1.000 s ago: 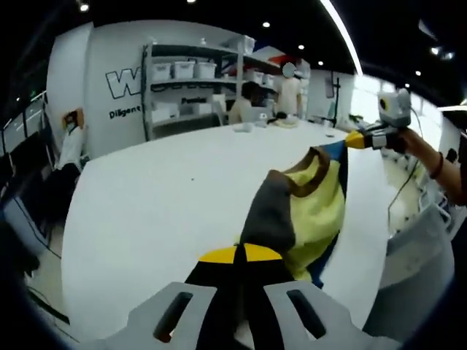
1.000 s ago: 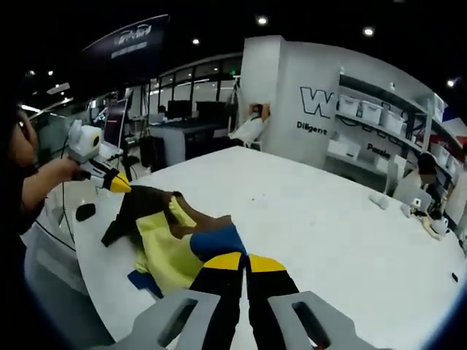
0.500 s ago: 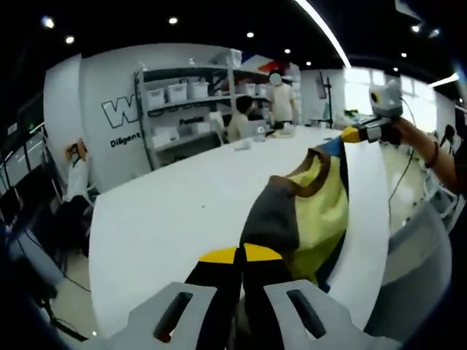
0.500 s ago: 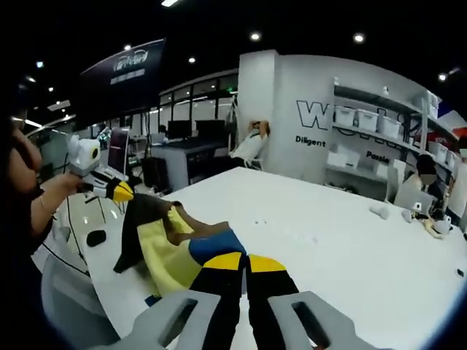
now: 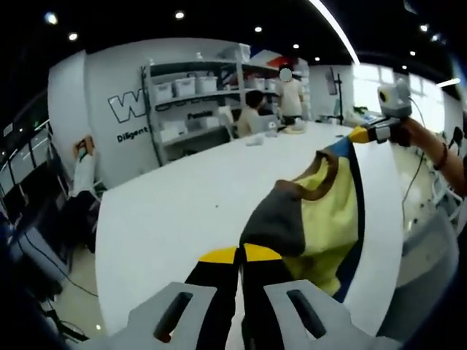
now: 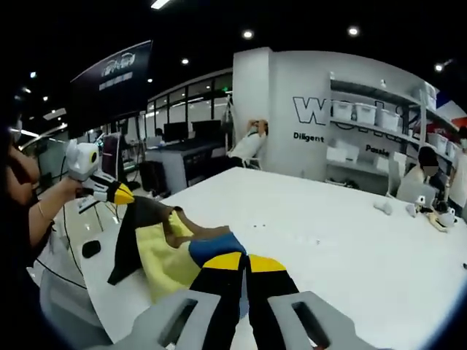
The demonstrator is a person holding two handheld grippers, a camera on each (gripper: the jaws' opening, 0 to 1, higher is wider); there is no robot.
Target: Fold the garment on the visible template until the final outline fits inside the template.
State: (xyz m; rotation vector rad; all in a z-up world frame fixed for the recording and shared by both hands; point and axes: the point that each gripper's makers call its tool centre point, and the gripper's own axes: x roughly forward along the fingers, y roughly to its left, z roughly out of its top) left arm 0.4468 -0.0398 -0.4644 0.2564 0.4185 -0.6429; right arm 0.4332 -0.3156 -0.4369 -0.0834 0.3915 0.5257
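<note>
Holding the yellow-and-grey garment [image 5: 321, 211] aloft over the white table [image 5: 175, 211], both grippers [image 5: 241, 255] [image 6: 244, 262] clamped on it; I judge folding barely begun.

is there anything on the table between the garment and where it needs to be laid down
Nothing visible does. The garment hangs stretched between the left gripper and the right gripper, both shut on it, above the white table. The tabletop near it looks bare; small items sit only at its far end. No template outline is visible here.
</note>
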